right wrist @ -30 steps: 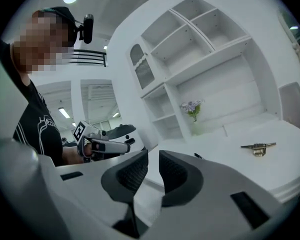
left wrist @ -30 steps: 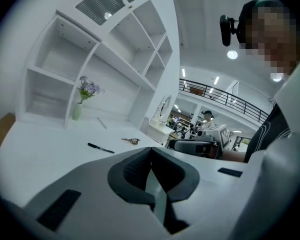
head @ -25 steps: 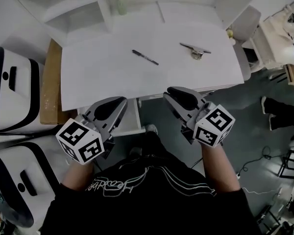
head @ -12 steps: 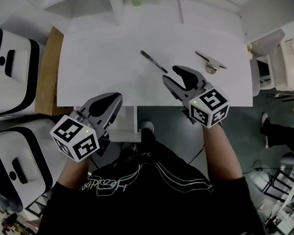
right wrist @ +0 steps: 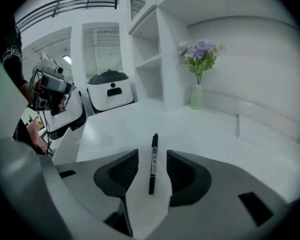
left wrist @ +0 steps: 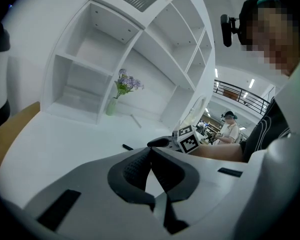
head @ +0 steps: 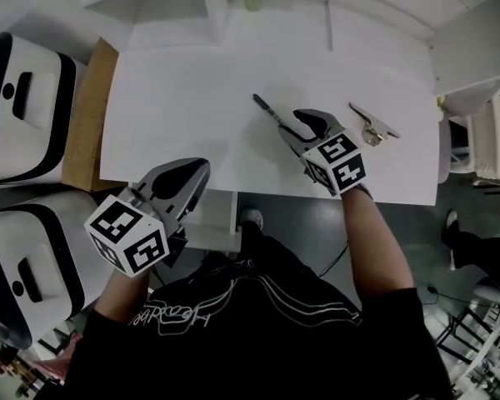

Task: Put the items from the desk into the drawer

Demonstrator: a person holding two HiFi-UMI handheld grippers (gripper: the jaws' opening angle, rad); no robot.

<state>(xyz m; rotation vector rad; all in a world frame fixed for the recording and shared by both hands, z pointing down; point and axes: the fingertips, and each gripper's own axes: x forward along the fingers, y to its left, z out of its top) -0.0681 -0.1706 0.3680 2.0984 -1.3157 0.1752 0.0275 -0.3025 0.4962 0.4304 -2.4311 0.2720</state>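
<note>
A black pen (head: 265,107) lies on the white desk (head: 175,107), its near end under my right gripper (head: 304,122). In the right gripper view the pen (right wrist: 153,160) lies lengthwise between the open jaws of that gripper (right wrist: 152,154), and neither pad touches it. A silver metal tool (head: 372,127) rests on the desk to the right of the right gripper. My left gripper (head: 186,172) hangs over the desk's front edge, shut and empty; its tips meet in its own view (left wrist: 150,151). That view also shows the right gripper's marker cube (left wrist: 188,140).
A vase of purple flowers (right wrist: 197,81) stands at the desk's back by white shelves (left wrist: 90,79). Two white machines (head: 21,98) and a wooden board (head: 83,123) flank the desk's left side. A white unit (head: 215,219) sits under the front edge.
My right gripper has moved forward from the desk's front edge over the desk until its open jaws straddle the pen. The left gripper has stayed near the front edge.
</note>
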